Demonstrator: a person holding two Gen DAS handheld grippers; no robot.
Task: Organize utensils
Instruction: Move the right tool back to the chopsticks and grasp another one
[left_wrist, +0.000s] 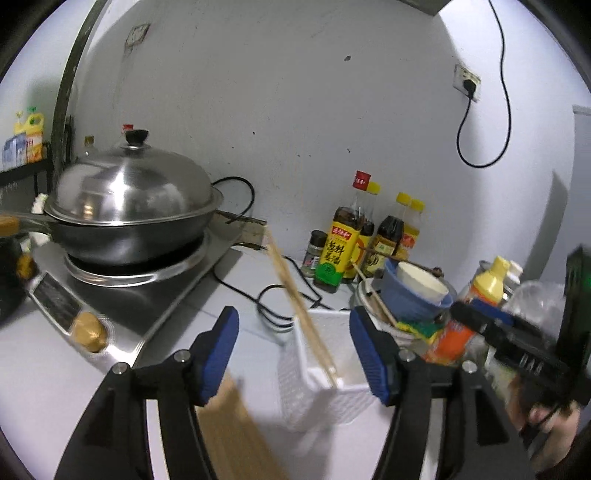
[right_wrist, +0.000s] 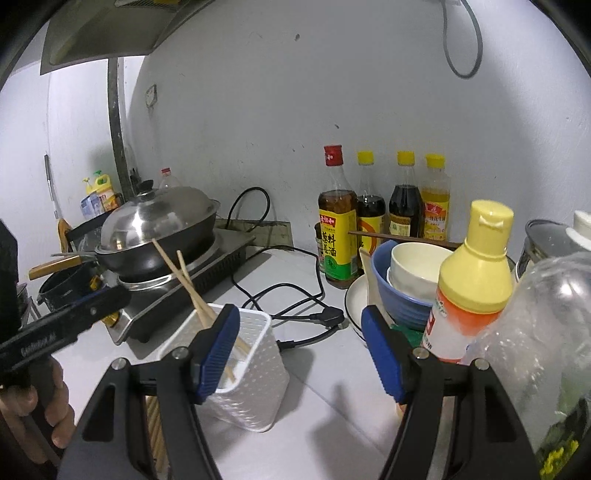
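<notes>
- Left wrist view: the white perforated utensil holder (left_wrist: 325, 373) stands upright on the counter, just in front of the left gripper (left_wrist: 293, 354). A pair of wooden chopsticks (left_wrist: 299, 299) leans in it, tips down inside and upper ends tilted back toward the induction cooker (left_wrist: 140, 295). My guess is the holder sits in open counter space so both hands can reach it.
- A loose bundle of chopsticks (left_wrist: 229, 432) lies flat on the counter under the left gripper, blurred; these look like the ones still to be sorted.
- The left gripper is released: its blue pads (left_wrist: 221, 354) stand wide apart with nothing pinched between them, and the holder shows in the gap without being touched.
- Right wrist view: the right gripper (right_wrist: 299, 350) is also spread and empty. It hovers near the holder, its left pad crossing in front of the holder's rim; contact cannot be told.
- The stacked bowls (right_wrist: 402, 280) and the sauce bottles (right_wrist: 384, 218) crowd the right side.
</notes>
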